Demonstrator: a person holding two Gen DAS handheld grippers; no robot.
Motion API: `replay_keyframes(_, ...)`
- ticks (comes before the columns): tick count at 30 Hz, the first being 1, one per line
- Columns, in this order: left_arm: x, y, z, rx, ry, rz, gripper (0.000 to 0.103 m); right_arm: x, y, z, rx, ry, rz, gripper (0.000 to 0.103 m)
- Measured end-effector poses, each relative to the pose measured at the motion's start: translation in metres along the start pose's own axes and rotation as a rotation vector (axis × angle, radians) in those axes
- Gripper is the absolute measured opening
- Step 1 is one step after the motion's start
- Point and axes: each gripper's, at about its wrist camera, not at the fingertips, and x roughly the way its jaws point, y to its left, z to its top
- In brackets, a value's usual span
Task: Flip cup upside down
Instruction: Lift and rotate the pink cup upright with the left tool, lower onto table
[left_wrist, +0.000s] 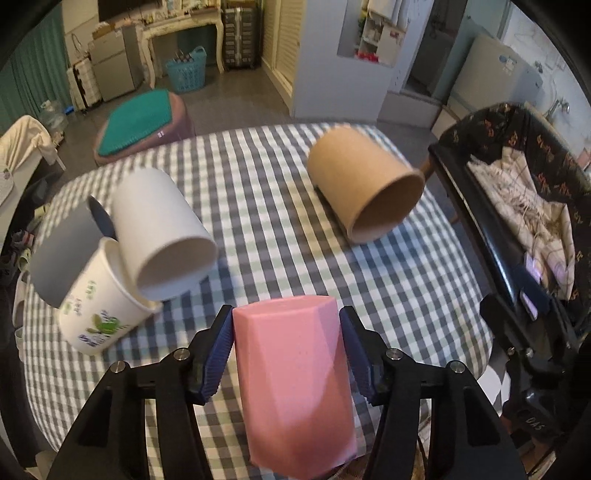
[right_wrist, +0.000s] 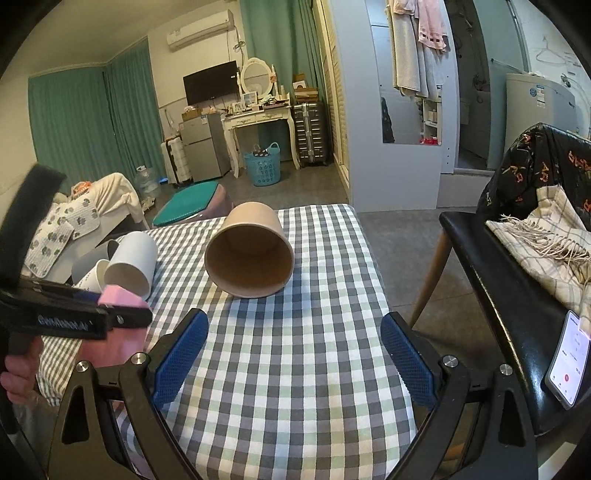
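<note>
My left gripper (left_wrist: 286, 328) is shut on a pink faceted cup (left_wrist: 295, 384), held with its closed base up, above the near part of the checked table (left_wrist: 369, 295). The pink cup also shows in the right wrist view (right_wrist: 122, 295) at the left, with the left gripper (right_wrist: 74, 317) around it. My right gripper (right_wrist: 293, 354) is open and empty over the table's front. A brown paper cup (right_wrist: 249, 251) lies on its side ahead of it, mouth toward me; it also shows in the left wrist view (left_wrist: 369, 188).
A white cup (left_wrist: 162, 236), a grey cup (left_wrist: 62, 254) and a printed paper cup (left_wrist: 99, 299) lie clustered at the table's left. A black chair (right_wrist: 491, 280) with a scarf and a phone (right_wrist: 567, 369) stands right of the table. A stool with a green cushion (left_wrist: 136, 122) is beyond.
</note>
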Motion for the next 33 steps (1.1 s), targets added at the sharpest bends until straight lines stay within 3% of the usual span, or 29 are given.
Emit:
replay_keyframes(9,-0.03,0.002,0.002,0.004,-0.167,0.059,0.057,-0.009,0.002,0.0,0.003,-0.023,0.004,0.095)
replay_keyframes(18,-0.034,0.005,0.011,-0.003,-0.308,0.141,0.057,-0.008,0.006,-0.004,0.0,-0.022,0.006,0.095)
replay_keyframes(28,-0.017,-0.005,0.008,0.039,-0.403,0.181,0.057,0.003,0.015,-0.007,-0.015,0.001,0.011,0.095)
replay_keyframes(33,-0.004,-0.012,0.006,0.073,-0.389,0.196,0.057,0.004,0.015,-0.007,-0.014,0.006,0.006,0.095)
